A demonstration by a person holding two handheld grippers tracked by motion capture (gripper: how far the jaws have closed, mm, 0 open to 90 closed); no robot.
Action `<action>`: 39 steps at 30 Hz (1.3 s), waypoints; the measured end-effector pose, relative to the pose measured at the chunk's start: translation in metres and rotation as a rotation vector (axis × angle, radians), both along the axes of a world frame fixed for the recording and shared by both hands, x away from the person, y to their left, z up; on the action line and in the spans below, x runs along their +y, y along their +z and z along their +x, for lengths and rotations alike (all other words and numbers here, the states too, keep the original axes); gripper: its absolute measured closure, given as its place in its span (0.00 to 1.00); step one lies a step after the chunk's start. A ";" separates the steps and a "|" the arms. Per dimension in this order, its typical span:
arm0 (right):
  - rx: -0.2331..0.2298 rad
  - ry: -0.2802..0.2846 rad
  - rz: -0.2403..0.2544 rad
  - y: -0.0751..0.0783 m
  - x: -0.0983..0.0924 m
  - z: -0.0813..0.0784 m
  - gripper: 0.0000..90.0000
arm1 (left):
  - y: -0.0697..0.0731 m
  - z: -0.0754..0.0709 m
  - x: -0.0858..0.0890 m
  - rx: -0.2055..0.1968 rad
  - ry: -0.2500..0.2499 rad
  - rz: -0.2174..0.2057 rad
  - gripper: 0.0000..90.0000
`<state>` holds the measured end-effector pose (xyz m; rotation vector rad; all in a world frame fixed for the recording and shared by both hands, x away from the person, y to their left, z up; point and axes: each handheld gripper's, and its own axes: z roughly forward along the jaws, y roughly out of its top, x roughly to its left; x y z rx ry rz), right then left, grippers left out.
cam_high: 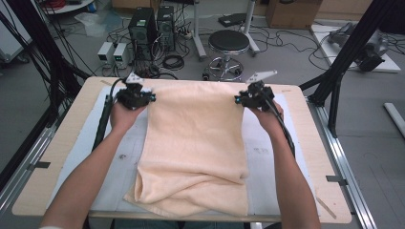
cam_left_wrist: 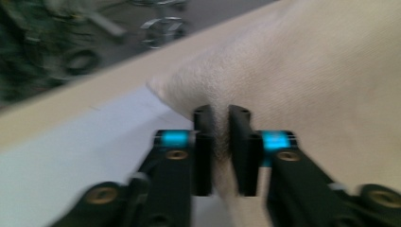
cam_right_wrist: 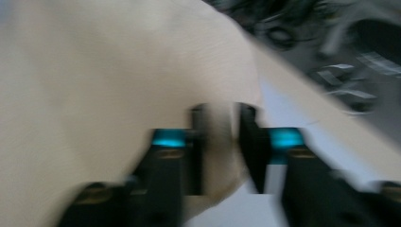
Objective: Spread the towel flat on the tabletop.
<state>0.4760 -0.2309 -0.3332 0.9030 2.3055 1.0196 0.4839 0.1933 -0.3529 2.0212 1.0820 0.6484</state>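
A cream towel (cam_high: 196,138) lies spread on the white mat (cam_high: 262,143), its near end bunched in loose folds at the table's front. My left gripper (cam_high: 151,98) is at the towel's far left corner and my right gripper (cam_high: 239,100) at its far right corner, each held in a hand. In the left gripper view the jaws (cam_left_wrist: 221,118) stand a little apart with a ridge of towel (cam_left_wrist: 307,71) between them. In the right gripper view the jaws (cam_right_wrist: 222,118) stand wider, with the towel's (cam_right_wrist: 94,71) corner in the gap. Both gripper views are blurred.
The wooden table (cam_high: 76,124) ends just beyond the towel's far edge. On the floor past it stand a black stool (cam_high: 228,43), computer towers (cam_high: 143,26) and tangled cables. Black frame posts (cam_high: 344,62) rise at the right and dark cables at the left.
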 end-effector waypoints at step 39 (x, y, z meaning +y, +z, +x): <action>0.257 0.154 -0.019 -0.099 0.002 -0.097 0.74 | -0.081 -0.107 0.013 0.178 -0.235 0.002 0.96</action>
